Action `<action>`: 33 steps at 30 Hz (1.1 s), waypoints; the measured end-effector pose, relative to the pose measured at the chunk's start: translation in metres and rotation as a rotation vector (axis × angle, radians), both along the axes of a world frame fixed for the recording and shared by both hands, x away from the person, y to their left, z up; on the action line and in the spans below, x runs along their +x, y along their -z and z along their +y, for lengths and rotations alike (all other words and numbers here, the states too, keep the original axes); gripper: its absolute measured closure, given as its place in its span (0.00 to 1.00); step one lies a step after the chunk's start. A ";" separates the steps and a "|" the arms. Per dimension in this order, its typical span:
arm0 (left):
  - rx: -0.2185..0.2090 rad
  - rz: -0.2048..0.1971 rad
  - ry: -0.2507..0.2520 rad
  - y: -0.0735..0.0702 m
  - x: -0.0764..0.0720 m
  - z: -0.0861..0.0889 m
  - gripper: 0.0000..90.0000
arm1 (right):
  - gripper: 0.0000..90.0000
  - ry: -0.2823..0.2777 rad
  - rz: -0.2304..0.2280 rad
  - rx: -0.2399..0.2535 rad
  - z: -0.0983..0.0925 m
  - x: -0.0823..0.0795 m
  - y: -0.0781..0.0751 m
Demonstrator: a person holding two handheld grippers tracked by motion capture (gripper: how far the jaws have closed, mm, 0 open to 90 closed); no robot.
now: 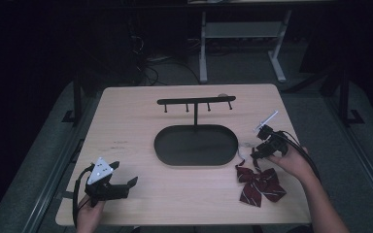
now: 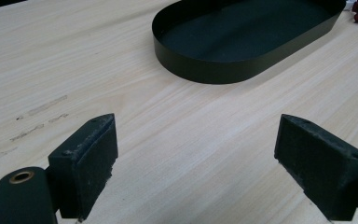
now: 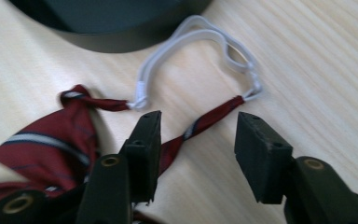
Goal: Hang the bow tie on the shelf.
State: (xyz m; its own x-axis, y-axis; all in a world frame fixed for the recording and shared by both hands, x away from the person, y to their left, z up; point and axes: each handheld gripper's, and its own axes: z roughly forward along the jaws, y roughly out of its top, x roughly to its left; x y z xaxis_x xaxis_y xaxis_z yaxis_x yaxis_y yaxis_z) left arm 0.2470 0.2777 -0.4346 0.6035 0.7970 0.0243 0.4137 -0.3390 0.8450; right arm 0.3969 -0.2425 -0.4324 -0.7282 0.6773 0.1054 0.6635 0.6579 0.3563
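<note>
A dark red striped bow tie lies on the table near the front right. Its thin red strap ends in a white elastic loop beside the tray. My right gripper hovers just over the tie's upper end. In the right gripper view the right gripper is open. The strap runs between its jaws, and the pads are not pressing on it. My left gripper rests at the front left, away from the tie. In the left gripper view the left gripper is open over bare wood.
A black oval tray sits mid-table, with its wall ahead of the left gripper. A black T-shaped hook rack rises from its far side. Table legs and cables stand on the dark floor beyond the table.
</note>
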 end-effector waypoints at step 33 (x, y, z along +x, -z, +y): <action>0.007 0.000 0.002 -0.001 -0.001 0.000 0.14 | 1.00 0.033 0.033 0.006 -0.012 -0.007 -0.007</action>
State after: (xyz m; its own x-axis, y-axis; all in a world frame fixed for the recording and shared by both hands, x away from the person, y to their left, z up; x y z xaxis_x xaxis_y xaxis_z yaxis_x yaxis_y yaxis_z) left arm 0.2460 0.2775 -0.4334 0.6051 0.7956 0.0301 0.4127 -0.3457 0.8427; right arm 0.3900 -0.2541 -0.4255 -0.7014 0.7002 0.1334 0.6963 0.6332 0.3379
